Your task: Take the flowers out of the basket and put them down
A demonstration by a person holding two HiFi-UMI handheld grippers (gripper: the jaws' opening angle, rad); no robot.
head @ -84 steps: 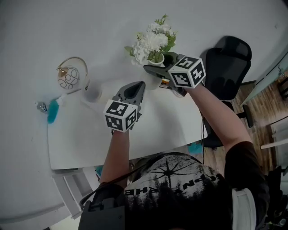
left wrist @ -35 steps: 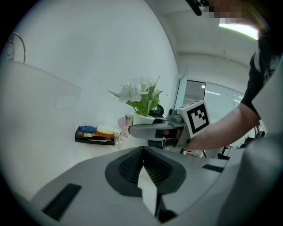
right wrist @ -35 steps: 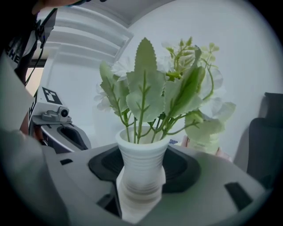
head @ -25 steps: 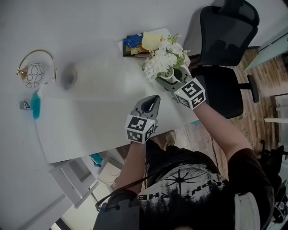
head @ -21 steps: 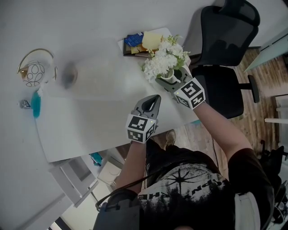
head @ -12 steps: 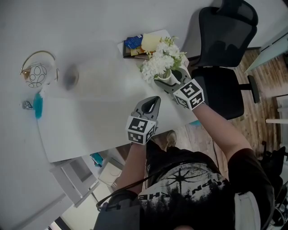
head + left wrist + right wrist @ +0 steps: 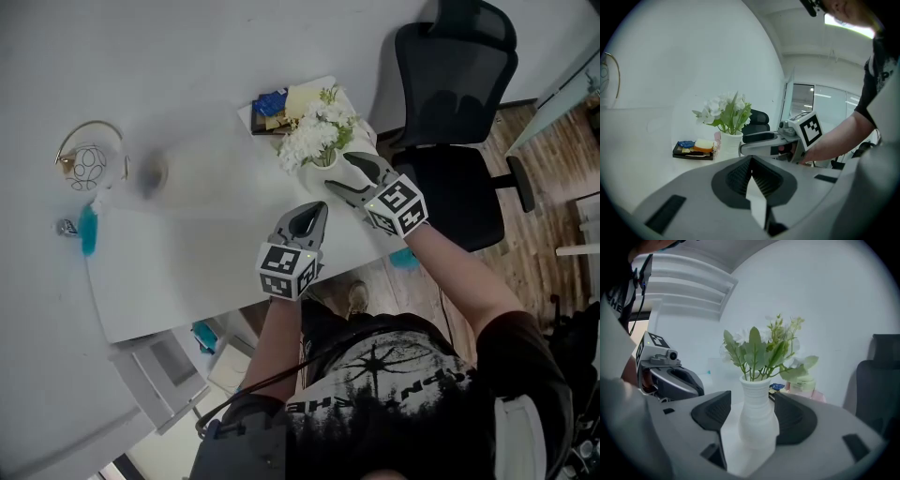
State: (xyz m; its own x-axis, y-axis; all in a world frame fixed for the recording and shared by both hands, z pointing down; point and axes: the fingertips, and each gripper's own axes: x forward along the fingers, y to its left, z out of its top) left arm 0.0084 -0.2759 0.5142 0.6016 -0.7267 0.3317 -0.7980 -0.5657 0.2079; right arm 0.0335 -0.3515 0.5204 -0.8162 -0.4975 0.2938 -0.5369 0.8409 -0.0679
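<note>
Flower vase (image 7: 758,420) is standing on tabletop (image 7: 187,272) inside right claw (image 7: 339,174), jaws just opening wide; left claw (image 7: 319,210) is hovering closed.

- Left claw (image 7: 317,211) and right claw (image 7: 345,175): grey shells, black ribbed pads (image 7: 714,411).
- Each: white cube (image 7: 284,270), black square markers.
- Black T-shirt (image 7: 375,394), white tree print.
</note>
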